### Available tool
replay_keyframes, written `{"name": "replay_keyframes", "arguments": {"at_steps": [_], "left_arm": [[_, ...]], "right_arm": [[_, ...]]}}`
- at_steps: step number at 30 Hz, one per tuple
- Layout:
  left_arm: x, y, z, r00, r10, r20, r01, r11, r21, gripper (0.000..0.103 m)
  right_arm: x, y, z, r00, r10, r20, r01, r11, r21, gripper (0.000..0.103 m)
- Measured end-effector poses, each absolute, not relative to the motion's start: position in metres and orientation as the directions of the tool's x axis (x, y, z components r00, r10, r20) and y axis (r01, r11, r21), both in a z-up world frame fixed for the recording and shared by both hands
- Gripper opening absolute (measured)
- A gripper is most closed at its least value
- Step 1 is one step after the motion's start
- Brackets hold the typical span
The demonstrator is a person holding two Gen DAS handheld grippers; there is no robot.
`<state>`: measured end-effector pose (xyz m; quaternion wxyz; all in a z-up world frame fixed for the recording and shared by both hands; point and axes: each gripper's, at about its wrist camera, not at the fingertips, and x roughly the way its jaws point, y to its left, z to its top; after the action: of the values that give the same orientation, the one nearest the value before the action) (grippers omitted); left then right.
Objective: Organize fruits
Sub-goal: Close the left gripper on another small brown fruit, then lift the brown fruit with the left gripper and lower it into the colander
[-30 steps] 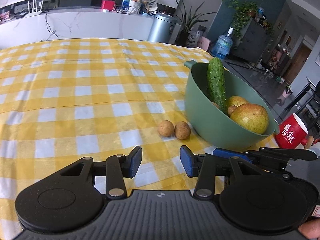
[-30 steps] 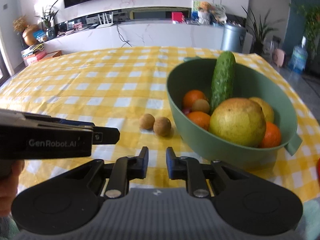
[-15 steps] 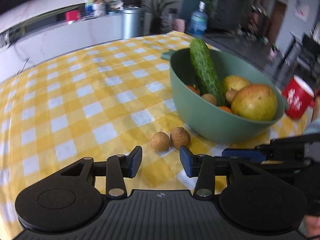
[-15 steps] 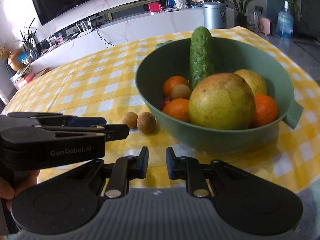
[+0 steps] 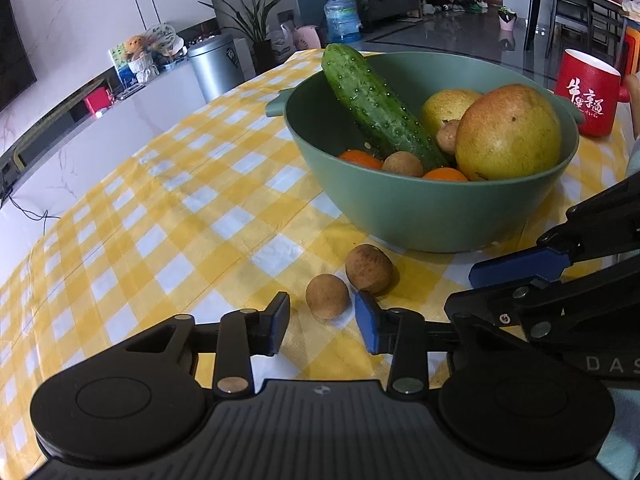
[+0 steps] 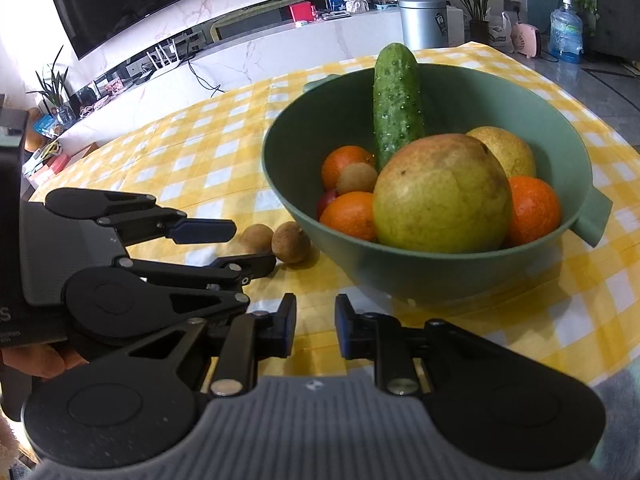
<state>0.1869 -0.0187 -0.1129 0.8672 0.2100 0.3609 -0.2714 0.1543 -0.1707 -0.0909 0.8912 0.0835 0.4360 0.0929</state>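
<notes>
Closest to me, the left gripper (image 5: pixel 320 322) tilts down at the table with its jaws a little apart. They have just been closing, and nothing is between the pads yet. Just beyond its tips lie two small brown fruits, side by side and touching: the nearer fruit (image 5: pixel 328 297) sits right ahead of the gap, and the farther fruit (image 5: pixel 369 268) is just past the right-hand pad. The right gripper (image 6: pixel 316 326) hangs beside it, closed on nothing, aimed at bare yellow checked cloth (image 5: pixel 168 216) in front of the green bowl (image 5: pixel 420 216).

The bowl stands just behind the loose fruits and is already full: a cucumber (image 5: pixel 380 106) leaning on the rim, a big mango (image 5: pixel 508 132), oranges and more small fruits. A red mug (image 5: pixel 588 98) stands farther back by the bowl's handle.

The risk, I think, is the pair lying so tight together. A pad coming down could clip the farther fruit and send it rolling, or the narrow jaws could push the nearer one away instead of straddling it. Round and small, it may also squirt out of a pinch.
</notes>
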Motion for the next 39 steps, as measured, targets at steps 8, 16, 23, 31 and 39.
{"name": "replay_keyframes", "arguments": {"at_steps": [8, 16, 23, 31, 39], "left_arm": [[0.187, -0.02, -0.114, 0.592, -0.327, -0.736, 0.622, 0.767, 0.159, 0.026], [0.181, -0.001, -0.105, 0.597, -0.255, -0.761, 0.503, 0.857, 0.107, 0.026], [0.17, 0.034, -0.082, 0.623, -0.188, -0.759, 0.31, 0.951, 0.019, 0.026], [0.161, 0.068, -0.081, 0.639, -0.142, -0.756, 0.14, 0.988, -0.067, 0.026], [0.162, 0.074, -0.087, 0.637, -0.167, -0.753, 0.131, 0.985, -0.108, 0.026]], "right_arm": [[0.156, -0.171, -0.091, 0.603, 0.234, -0.762, -0.088, 0.97, 0.228, 0.018], [0.153, -0.167, -0.091, 0.625, 0.252, -0.739, -0.094, 0.964, 0.249, 0.025], [0.149, -0.15, -0.092, 0.699, 0.221, -0.681, -0.037, 0.961, 0.274, 0.041], [0.15, -0.122, -0.103, 0.765, 0.07, -0.64, 0.074, 0.978, 0.195, 0.04], [0.162, -0.109, -0.113, 0.779, -0.012, -0.627, 0.131, 0.981, 0.144, 0.035]]}}
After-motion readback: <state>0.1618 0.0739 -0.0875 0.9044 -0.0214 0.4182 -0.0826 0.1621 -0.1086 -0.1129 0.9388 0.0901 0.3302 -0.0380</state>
